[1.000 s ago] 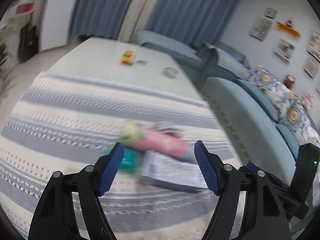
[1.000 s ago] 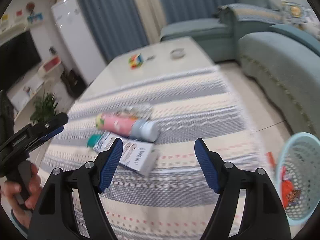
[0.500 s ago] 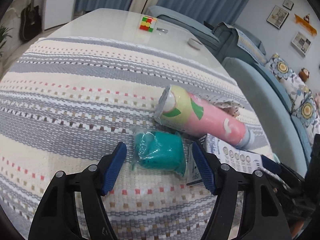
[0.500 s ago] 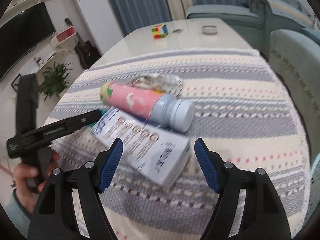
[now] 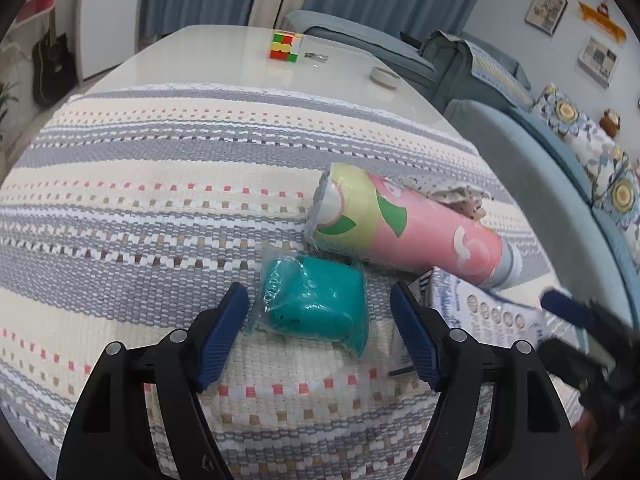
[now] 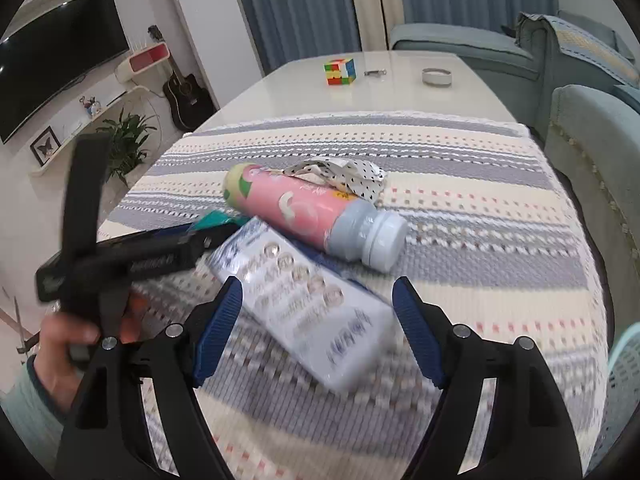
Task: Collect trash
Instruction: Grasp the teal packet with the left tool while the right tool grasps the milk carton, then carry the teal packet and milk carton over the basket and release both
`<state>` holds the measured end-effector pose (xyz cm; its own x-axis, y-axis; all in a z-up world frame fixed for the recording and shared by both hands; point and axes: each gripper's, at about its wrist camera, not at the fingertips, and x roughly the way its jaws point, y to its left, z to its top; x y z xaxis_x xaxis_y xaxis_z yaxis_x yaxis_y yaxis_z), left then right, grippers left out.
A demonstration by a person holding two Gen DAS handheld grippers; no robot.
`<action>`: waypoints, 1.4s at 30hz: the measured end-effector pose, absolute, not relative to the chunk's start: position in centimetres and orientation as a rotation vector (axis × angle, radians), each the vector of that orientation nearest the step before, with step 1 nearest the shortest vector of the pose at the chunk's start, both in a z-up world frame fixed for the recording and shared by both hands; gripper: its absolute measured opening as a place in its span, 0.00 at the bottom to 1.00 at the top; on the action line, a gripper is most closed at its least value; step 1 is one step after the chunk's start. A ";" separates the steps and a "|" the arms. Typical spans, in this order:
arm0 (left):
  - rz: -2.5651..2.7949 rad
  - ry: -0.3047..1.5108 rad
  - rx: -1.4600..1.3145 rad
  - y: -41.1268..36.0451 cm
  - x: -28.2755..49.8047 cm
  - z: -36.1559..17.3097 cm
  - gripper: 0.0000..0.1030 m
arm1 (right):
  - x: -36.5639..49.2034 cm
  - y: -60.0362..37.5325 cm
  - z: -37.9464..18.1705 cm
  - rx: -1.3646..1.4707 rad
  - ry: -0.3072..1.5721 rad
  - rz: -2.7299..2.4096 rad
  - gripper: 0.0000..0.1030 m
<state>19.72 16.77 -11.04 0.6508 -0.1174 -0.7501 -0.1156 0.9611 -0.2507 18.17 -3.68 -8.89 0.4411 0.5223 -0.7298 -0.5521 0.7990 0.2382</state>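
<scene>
Trash lies on a striped cloth (image 5: 160, 208). The pile holds a teal plastic-wrapped packet (image 5: 314, 308), a pink bottle (image 5: 412, 228) on its side, a white carton (image 5: 492, 316) and crumpled dotted paper (image 6: 340, 172). My left gripper (image 5: 320, 332) is low over the cloth. Its jaws are opening on either side of the teal packet, and the pads stand clear of it. My right gripper (image 6: 318, 328) has its jaws opening around the near end of the white carton (image 6: 308, 300), also without touching. The bottle (image 6: 308, 212) lies just behind the carton.
A puzzle cube (image 6: 340, 72), a small metal piece and a round white dish (image 6: 437, 77) sit on the bare tabletop beyond the cloth. A pale mesh basket (image 6: 624, 380) shows at the right edge. A blue sofa (image 5: 560, 184) runs along the right. A hand (image 6: 68, 344) holds the left gripper (image 6: 132, 260).
Both grippers came down and closer to the pile. The left now frames the teal packet and the right frames the carton. The basket slid nearly out of the right wrist view.
</scene>
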 end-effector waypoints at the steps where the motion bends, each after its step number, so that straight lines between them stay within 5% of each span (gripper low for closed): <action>1: 0.001 0.868 -0.272 16.5 19.7 -11.1 0.68 | 18.5 -3.3 -9.3 -0.052 0.910 0.673 0.71; 10: 0.009 0.858 -0.287 17.4 18.1 -11.0 0.47 | 14.0 -3.9 -10.3 -0.097 0.974 0.739 0.71; 23: 0.033 0.807 -0.367 19.1 12.3 -11.1 0.46 | 14.6 1.4 -10.9 -0.175 1.012 0.676 0.71; 25: 0.031 0.796 -0.366 19.1 12.2 -11.0 0.45 | 14.6 1.6 -11.3 -0.190 1.000 0.644 0.56; 27: 0.029 0.787 -0.348 18.8 12.0 -10.9 0.45 | 14.3 1.5 -11.2 -0.198 0.984 0.641 0.55; 42: -0.284 0.577 -0.123 4.7 10.7 0.8 0.45 | 9.4 -16.1 1.8 -0.024 0.619 0.383 0.54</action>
<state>10.70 4.65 0.85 0.8007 -0.2980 -0.5197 0.2298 0.9539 -0.1929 9.43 -16.12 1.78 0.7465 0.3425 -0.5704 -0.3569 0.9297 0.0912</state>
